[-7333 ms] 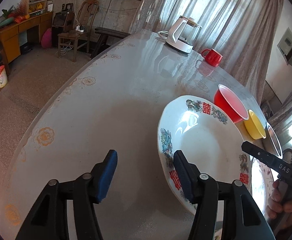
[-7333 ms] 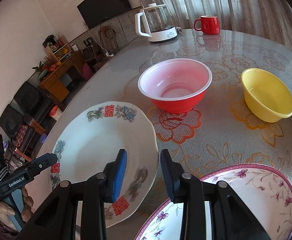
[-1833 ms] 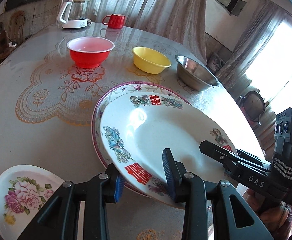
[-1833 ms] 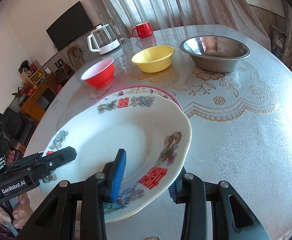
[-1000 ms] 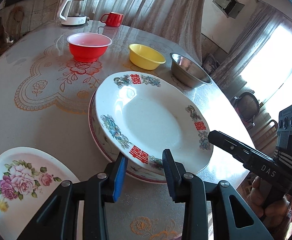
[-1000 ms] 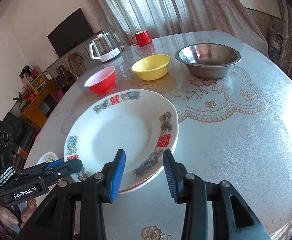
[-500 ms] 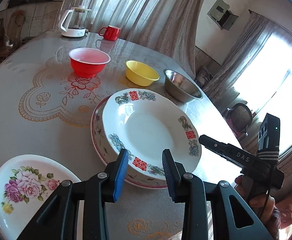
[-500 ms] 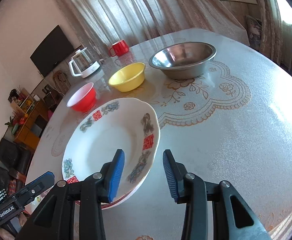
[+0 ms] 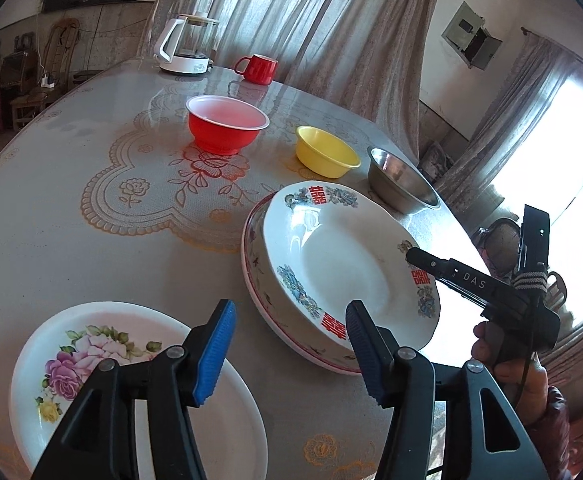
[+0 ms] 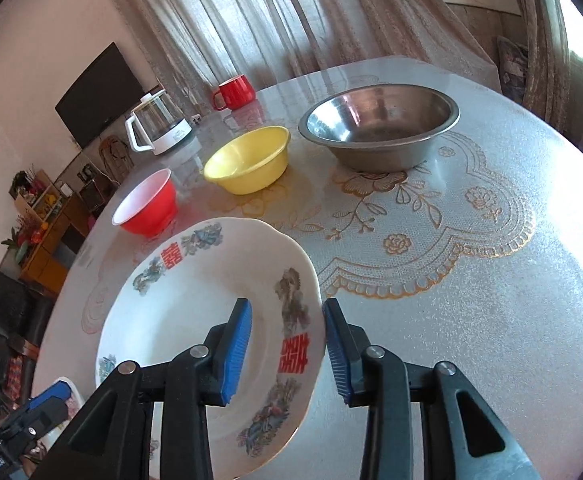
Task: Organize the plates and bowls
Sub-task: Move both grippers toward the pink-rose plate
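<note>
A white plate with red characters (image 9: pixel 343 264) lies stacked on a pink-rimmed plate (image 9: pixel 250 268) near the table's front. My left gripper (image 9: pixel 289 350) hovers in front of the stack's left edge; its jaws are opening and nothing is between them. A rose-patterned plate (image 9: pixel 91 360) lies under its left finger. My right gripper (image 10: pixel 287 350) hangs over the right rim of the white plate (image 10: pixel 195 300). Its jaws are closing slightly, and the rim shows between the pads without being touched. Behind stand a red bowl (image 9: pixel 227 124), a yellow bowl (image 9: pixel 325 152) and a steel bowl (image 10: pixel 379 124).
A glass kettle (image 9: pixel 187 44) and a red mug (image 9: pixel 257 68) stand at the table's far edge by the curtains. A hand (image 9: pixel 507 364) holds the right gripper past the table's right edge. A lace-patterned cloth (image 10: pixel 431 240) covers the round table.
Both grippers let go of the white plate, which now rests on the pink-rimmed plate, and drew back toward the table's near side. The left jaws have spread wider.
</note>
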Demonstrator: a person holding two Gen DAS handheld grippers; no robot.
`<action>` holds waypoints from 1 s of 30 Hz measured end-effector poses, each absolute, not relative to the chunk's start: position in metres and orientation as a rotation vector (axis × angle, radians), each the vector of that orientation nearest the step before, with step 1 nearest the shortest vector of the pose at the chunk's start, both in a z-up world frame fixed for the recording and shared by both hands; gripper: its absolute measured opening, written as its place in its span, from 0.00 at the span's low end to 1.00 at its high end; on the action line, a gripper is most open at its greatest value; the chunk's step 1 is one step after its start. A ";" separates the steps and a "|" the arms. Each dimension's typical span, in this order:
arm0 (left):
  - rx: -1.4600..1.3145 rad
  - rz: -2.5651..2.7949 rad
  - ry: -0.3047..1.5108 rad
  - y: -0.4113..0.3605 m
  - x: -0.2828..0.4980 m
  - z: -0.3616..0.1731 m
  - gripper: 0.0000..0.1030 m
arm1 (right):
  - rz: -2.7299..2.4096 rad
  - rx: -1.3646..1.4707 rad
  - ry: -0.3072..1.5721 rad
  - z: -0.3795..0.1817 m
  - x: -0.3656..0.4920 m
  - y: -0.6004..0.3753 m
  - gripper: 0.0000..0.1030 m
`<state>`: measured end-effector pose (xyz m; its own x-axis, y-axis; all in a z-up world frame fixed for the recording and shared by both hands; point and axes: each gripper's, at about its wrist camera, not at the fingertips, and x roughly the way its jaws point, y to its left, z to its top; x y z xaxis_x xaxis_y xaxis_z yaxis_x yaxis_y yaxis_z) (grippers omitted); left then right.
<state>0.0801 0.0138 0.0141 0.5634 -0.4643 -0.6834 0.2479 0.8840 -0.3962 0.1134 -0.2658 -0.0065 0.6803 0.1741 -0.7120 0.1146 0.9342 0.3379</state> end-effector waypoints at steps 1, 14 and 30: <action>-0.273 -0.419 0.880 0.016 0.081 0.013 0.57 | 0.032 0.360 0.828 -0.007 0.112 -0.264 0.33; -0.259 -0.385 0.890 0.021 0.079 0.008 0.58 | 0.033 0.341 0.862 -0.009 0.102 -0.256 0.32; -0.294 -0.304 0.866 0.052 0.077 0.010 0.69 | 0.254 0.312 0.685 0.040 0.065 -0.230 0.41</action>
<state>0.0766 0.0518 0.0098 0.6108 -0.3767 -0.6964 0.1414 0.9173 -0.3722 0.0651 -0.2305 0.0403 0.7468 0.3292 -0.5779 -0.1264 0.9234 0.3625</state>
